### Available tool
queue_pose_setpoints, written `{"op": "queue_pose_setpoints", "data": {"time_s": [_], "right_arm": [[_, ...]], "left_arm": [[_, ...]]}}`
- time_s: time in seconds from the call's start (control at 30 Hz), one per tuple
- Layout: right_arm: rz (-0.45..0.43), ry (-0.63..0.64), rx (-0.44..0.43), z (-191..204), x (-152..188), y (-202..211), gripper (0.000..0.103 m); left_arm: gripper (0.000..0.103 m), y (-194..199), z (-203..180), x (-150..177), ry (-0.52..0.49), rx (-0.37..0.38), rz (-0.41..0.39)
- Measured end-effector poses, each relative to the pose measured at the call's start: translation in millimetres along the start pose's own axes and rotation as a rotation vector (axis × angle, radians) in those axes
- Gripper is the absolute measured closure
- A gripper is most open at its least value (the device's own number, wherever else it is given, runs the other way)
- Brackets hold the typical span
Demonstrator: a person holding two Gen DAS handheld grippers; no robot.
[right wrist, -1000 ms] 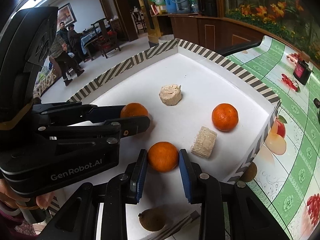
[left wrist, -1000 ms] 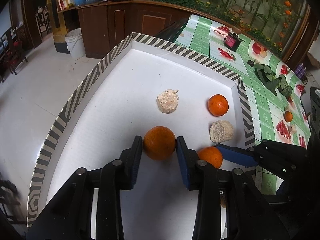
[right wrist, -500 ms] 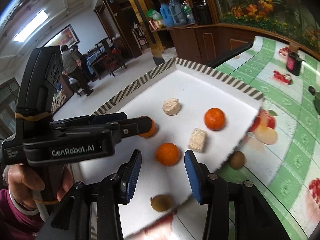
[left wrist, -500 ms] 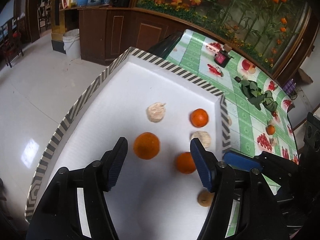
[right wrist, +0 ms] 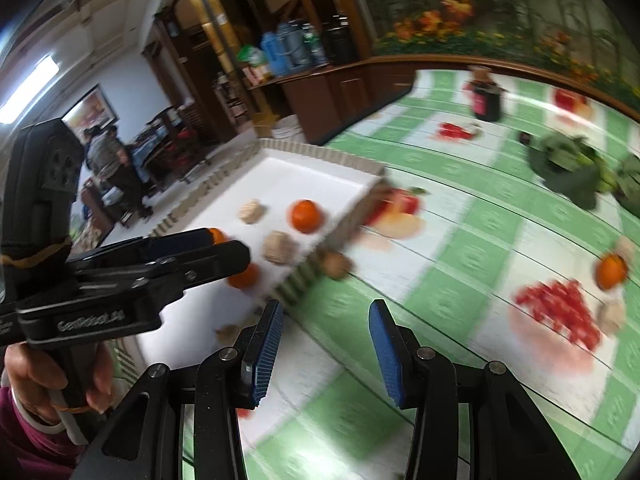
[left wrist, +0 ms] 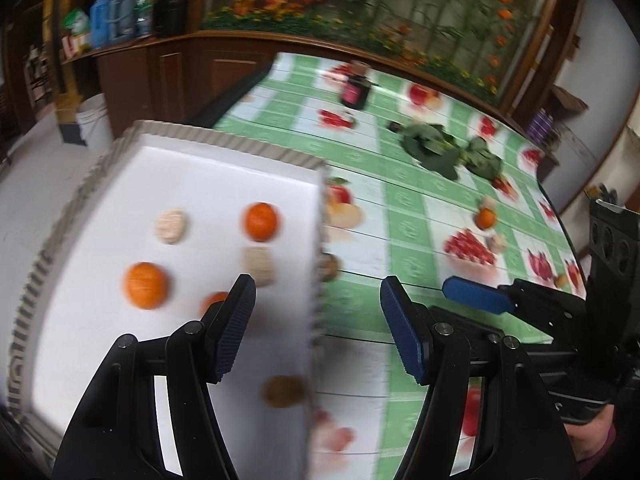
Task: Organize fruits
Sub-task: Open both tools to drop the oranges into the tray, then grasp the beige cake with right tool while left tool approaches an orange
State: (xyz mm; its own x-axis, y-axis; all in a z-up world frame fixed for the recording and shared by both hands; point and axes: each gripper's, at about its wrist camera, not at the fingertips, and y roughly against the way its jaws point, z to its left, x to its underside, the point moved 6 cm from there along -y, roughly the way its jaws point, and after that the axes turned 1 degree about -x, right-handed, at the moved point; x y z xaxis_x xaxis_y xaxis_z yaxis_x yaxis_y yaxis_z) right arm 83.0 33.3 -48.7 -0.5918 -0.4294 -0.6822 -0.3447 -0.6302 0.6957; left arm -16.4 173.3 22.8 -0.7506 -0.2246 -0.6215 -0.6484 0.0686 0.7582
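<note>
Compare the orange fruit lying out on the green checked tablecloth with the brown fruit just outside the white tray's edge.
The orange fruit is bright and lies far from the white tray; the brown fruit is dull and sits right against the tray's edge. Both are small, roundish and rest on the tablecloth, outside the tray.

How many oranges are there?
4. Three are on the white tray: one at its left, one near its far right edge, and one partly hidden behind the left gripper. The fourth sits out on the green tablecloth. More may be hidden.
</note>
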Motion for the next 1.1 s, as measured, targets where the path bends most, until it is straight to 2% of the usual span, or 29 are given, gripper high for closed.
{"op": "queue_pose_setpoints", "data": {"time_s": [0.3, 0.43, 0.53, 0.7, 0.93, 1.1], "right_arm": [[-0.028, -0.134, 0.147, -86.3, 24.9, 45.3, 0.06], [-0.049, -0.211, 0.248, -132.1, 27.1, 62.1, 0.06], [-0.06, -0.262, 0.282, -157.8, 23.8, 64.9, 0.06], [-0.034, -0.267, 0.316, -176.6, 17.8, 53.3, 0.06], [-0.045, -0.251, 0.331, -187.7, 8.4, 40.2, 0.06], [-0.035, -0.215, 0.35, -191.0, 8.2, 38.5, 0.074]], "left_arm": [[0.038, -25.9, -70.6, 0.7, -0.096, 0.068, 0.052], [0.038, -35.6, -91.3, -0.4, -0.124, 0.081, 0.069], [0.038, -41.5, -102.7, -2.0, -0.143, 0.088, 0.078], [0.038, -50.6, -115.2, -7.3, -0.171, 0.088, 0.086], [0.038, -60.5, -122.2, -13.6, -0.181, 0.092, 0.097], [0.038, -67.0, -130.4, -15.8, -0.185, 0.1, 0.106]]}}
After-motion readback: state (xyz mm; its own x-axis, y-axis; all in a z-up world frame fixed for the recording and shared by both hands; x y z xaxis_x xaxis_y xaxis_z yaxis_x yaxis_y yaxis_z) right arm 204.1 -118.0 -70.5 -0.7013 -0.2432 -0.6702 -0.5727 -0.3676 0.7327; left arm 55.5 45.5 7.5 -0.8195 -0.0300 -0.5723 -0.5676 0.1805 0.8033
